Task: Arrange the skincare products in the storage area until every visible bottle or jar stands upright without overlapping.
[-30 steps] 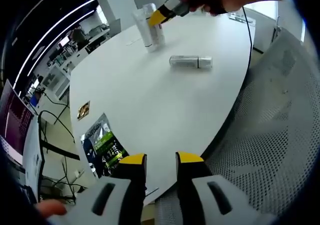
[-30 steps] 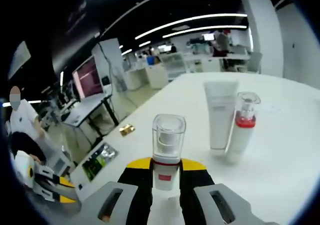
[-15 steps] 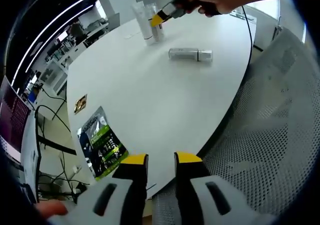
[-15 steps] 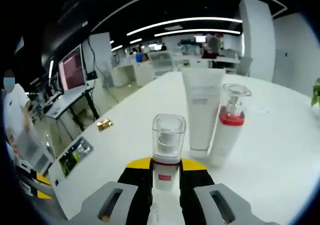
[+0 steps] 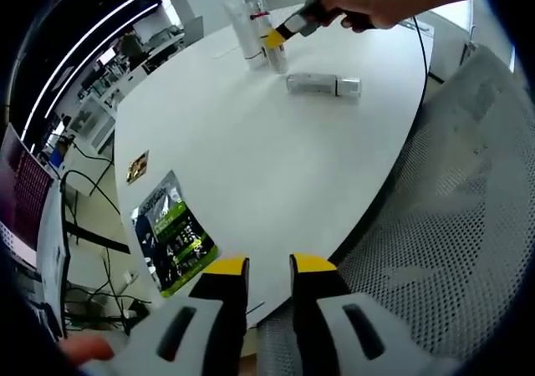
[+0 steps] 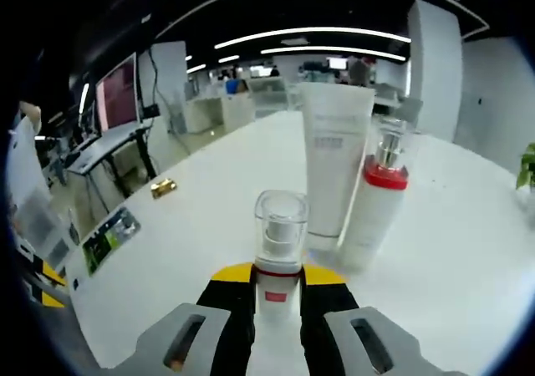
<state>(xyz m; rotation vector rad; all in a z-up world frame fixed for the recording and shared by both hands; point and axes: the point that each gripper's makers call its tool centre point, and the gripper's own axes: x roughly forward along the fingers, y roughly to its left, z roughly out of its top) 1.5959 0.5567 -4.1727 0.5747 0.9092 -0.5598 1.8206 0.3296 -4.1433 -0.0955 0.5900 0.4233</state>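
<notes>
White table (image 5: 251,159); green leaflet (image 5: 171,242) and gold card (image 5: 138,166) near edge; mesh chair (image 5: 451,226) beside.

Right gripper (image 6: 277,286) clamps pump bottle (image 6: 279,251) beside tube (image 6: 334,167).

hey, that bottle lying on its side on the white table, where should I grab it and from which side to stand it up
Grip the lying bottle across its long silvery body, not the cap end, which looks to be the end on the view's right. Come down from above with the jaws straddling its width: it lies flat on the table with bare space around it, apart from the upright tube.
</notes>
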